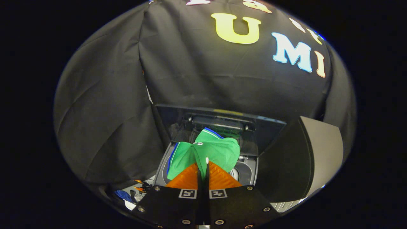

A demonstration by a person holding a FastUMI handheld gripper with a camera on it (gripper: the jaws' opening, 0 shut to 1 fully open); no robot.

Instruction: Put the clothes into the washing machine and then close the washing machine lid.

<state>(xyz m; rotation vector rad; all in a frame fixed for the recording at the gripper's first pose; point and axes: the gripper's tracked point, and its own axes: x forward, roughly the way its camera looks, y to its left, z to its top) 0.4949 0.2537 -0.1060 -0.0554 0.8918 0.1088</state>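
Observation:
A green garment (208,152) with blue and white trim hangs bunched from my gripper (203,165), whose two fingers are shut on a fold of it. The cloth dangles just above the open top of the washing machine (246,170), and part of the drum opening (237,174) shows to the right of the fingers. The machine's dark lid (222,124) stands raised behind the garment, against the booth's wall.
A large dark panel with a pale face (318,152) rises at the right of the machine. Down left of the fingers lie small items, one blue (123,194) and some orange and white bits (140,187). Black cloth walls close in behind and at the left.

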